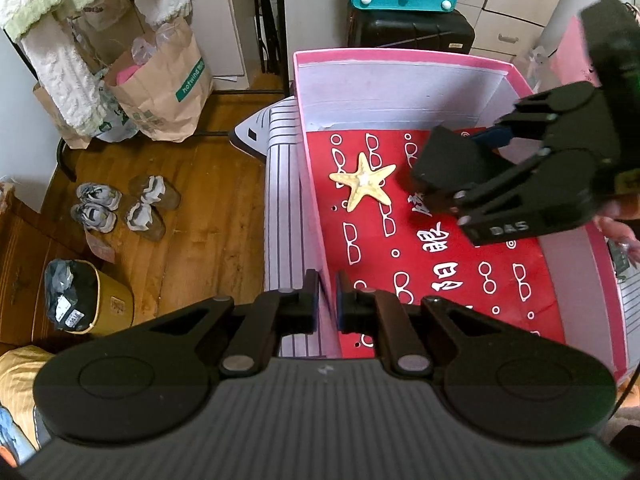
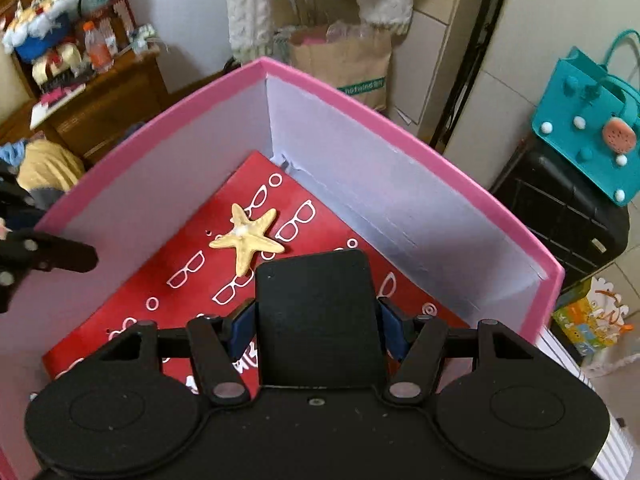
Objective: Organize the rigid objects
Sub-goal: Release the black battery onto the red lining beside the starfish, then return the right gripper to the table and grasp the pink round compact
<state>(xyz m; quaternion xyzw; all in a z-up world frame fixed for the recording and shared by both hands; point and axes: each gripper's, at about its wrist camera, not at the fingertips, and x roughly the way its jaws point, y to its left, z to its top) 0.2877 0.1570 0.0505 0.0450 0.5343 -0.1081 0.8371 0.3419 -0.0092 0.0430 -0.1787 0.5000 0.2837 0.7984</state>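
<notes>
Black and flat, the block (image 2: 318, 316) sits pinched between my right claw's (image 2: 318, 322) blue pads (image 2: 243, 326), held above the red patterned sheet (image 2: 168, 300) inside the pink box (image 2: 440, 168). My left claw (image 1: 328, 300) is pressed together on the box's left wall. Beyond the block, slightly left, a pale starfish (image 2: 244, 240) lies on the sheet, apart from it.

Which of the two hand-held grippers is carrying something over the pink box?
The right hand-held gripper: a flat black block sits clamped between its blue pads above the pink box. The left hand-held gripper carries nothing; its jaws pinch the box's wall.
</notes>
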